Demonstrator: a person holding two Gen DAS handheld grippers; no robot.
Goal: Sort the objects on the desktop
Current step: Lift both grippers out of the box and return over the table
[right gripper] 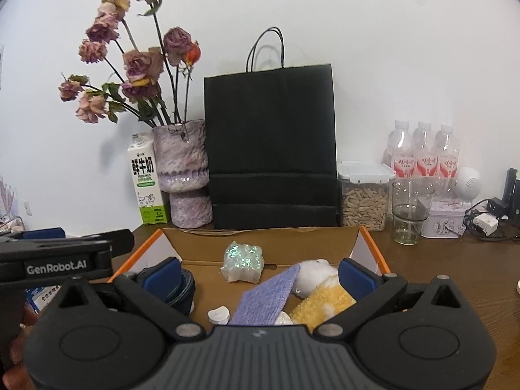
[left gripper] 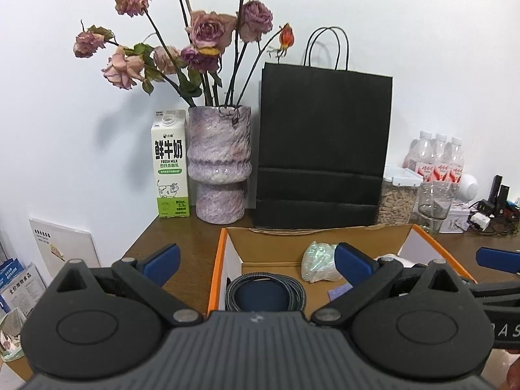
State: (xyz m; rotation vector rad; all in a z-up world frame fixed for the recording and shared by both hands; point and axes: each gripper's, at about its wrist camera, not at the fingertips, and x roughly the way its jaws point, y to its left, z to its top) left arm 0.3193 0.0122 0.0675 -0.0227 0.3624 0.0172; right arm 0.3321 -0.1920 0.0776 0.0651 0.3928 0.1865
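An open cardboard box with orange edges (left gripper: 217, 260) (right gripper: 367, 237) sits on the brown desk. Inside lie a coiled grey cable around a dark blue round case (left gripper: 265, 295), an iridescent white packet (left gripper: 317, 261) (right gripper: 242, 261), a purple cloth (right gripper: 266, 295), a yellow and white plush toy (right gripper: 320, 295) and a small white piece (right gripper: 219, 314). My left gripper (left gripper: 256, 260) is open and empty above the box's left part. My right gripper (right gripper: 260, 271) is open and empty above the box's middle. The left gripper's body shows in the right wrist view (right gripper: 58, 253).
Behind the box stand a milk carton (left gripper: 170, 165), a purple vase of dried roses (left gripper: 221, 162), a black paper bag (left gripper: 321, 149), a jar of seeds (right gripper: 364, 195), a glass (right gripper: 409, 211), three bottles (right gripper: 422, 152), a tin (right gripper: 445, 222) and chargers (right gripper: 487, 221).
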